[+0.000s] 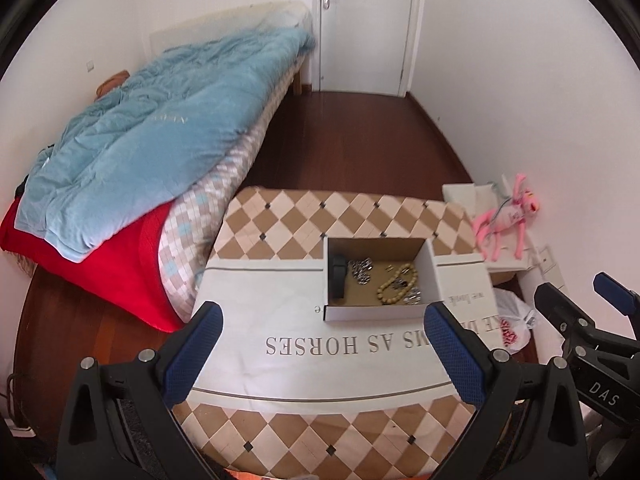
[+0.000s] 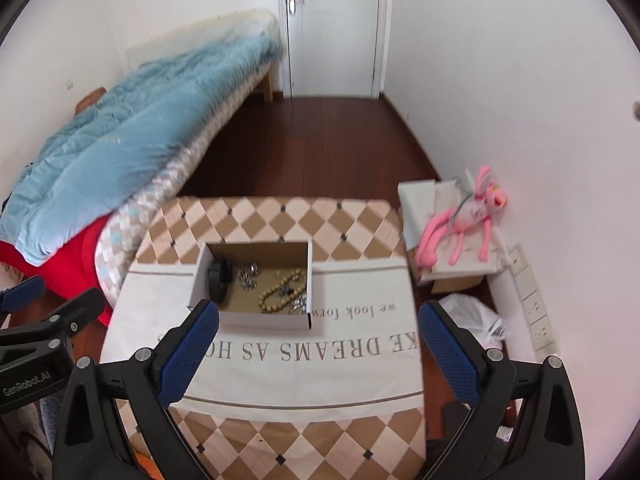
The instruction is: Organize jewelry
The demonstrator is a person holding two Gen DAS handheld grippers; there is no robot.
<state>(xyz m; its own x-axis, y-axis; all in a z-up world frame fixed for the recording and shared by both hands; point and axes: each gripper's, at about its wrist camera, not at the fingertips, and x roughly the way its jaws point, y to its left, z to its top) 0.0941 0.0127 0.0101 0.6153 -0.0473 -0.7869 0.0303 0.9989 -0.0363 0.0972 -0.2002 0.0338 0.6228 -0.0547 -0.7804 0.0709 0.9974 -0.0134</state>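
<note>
Left gripper [image 1: 322,344] and right gripper [image 2: 318,340] (both spread, empty) hover; I judge jewelry in the box [image 2: 256,318] largely sorted.

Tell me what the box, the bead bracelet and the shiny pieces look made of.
Box: likely cardboard, white outside, raw brown inside, folded walls. Bead bracelet: probably wood, matte tan round beads. Shiny pieces: seemingly metal, silvery glints; too small to be sure.

Cloth [image 2: 280,376]: "DREAMS AS", "we look"; left hand-held gripper [image 2: 24,376]: "GenRobot.AI"; right hand-held gripper [image 1: 604,394]: "DAS".
</note>
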